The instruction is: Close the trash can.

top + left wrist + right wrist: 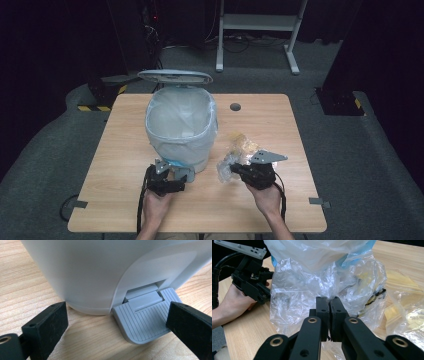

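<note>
A white pedal bin [181,131] with a clear liner stands on the wooden table [125,150], its lid [175,76] raised. My left gripper [185,178] sits low at the bin's front base. In the left gripper view it [117,315] is open, with the grey ribbed foot pedal [145,320] between the jaws and the bin wall [95,270] close ahead. My right gripper [234,170] is shut on a crumpled clear plastic bag [226,168], to the right of the bin. In the right gripper view the closed jaws [330,301] pinch that bag [317,282].
More clear and yellowish wrappers [243,144] lie on the table just beyond the right gripper, and the same wrappers [404,295] lie at the right of its view. A round cable hole [235,106] sits near the table's far edge. Bare wood lies to the left and right.
</note>
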A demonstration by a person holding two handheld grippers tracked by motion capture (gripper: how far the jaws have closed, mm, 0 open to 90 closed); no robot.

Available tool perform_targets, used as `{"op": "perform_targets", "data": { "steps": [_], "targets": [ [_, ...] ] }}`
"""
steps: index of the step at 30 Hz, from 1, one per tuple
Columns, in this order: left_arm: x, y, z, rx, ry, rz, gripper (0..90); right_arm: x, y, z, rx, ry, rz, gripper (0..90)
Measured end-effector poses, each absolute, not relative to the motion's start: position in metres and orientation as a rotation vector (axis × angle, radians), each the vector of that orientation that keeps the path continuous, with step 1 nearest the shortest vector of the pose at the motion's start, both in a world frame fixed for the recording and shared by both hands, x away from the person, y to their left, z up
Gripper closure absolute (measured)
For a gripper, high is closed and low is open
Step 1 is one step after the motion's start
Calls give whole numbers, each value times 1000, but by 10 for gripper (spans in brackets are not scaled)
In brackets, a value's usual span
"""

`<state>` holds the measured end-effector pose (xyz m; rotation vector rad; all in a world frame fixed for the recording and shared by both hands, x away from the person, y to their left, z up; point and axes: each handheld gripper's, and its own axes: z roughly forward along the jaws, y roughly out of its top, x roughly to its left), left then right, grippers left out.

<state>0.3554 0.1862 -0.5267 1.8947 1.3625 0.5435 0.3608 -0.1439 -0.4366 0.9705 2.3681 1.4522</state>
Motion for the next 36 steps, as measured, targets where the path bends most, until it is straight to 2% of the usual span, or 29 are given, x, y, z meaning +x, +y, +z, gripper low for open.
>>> {"op": "perform_targets", "data": {
  "steps": [20, 36],
  "targets": [
    [356, 187, -527, 1890, 1366, 532, 42, 359, -153, -418, 954, 2357, 1493, 875],
    [356, 187, -527, 1891, 1365, 534, 42, 359, -149, -387, 876, 2357, 1544, 875]
  ]
}}
